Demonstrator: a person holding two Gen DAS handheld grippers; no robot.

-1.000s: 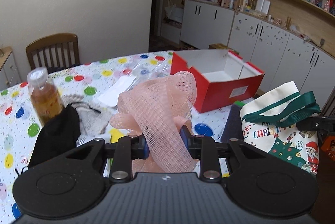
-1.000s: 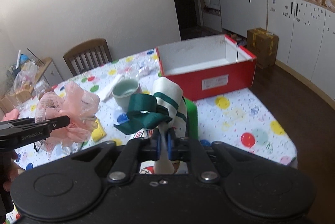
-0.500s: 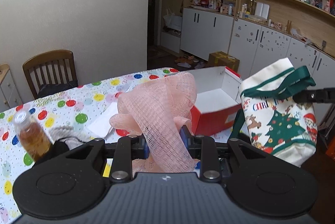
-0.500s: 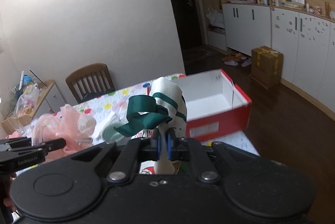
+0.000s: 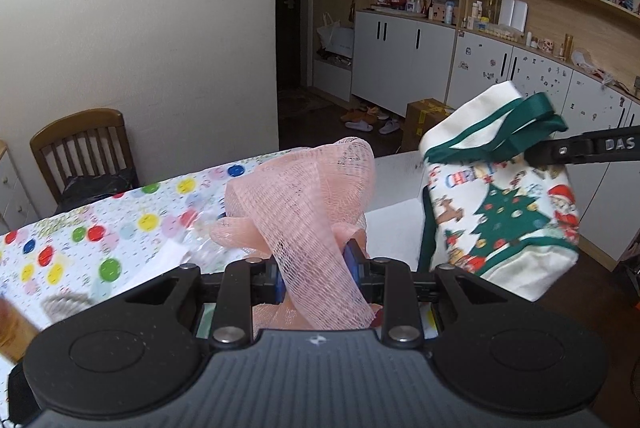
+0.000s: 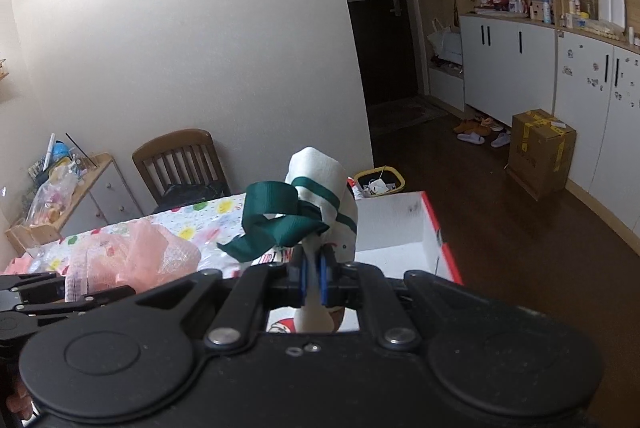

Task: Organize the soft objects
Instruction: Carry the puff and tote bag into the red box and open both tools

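My left gripper (image 5: 316,260) is shut on a pink mesh bath puff (image 5: 304,204), held up over the table. In the right wrist view that pink puff (image 6: 132,260) shows at the lower left with the left gripper's fingers (image 6: 60,292) around it. My right gripper (image 6: 314,278) is shut on a white Christmas tote bag (image 6: 320,188) with green straps; in the left wrist view the tote bag (image 5: 504,212) hangs at the right from the right gripper's fingers (image 5: 580,148). Right behind both lies the red box with white inside (image 6: 400,228), its white inner wall (image 5: 396,184) showing between puff and bag.
The polka-dot tablecloth (image 5: 100,240) covers the table. A wooden chair (image 6: 180,160) stands behind it at the wall. A cardboard carton (image 6: 540,152) and slippers (image 6: 476,136) are on the dark floor by the white cabinets (image 6: 512,68). A small bin (image 6: 378,182) is beyond the box.
Both grippers rose and moved forward across the table toward the red box, each still holding its item. The bottle and black cloth have slid out of the left view.
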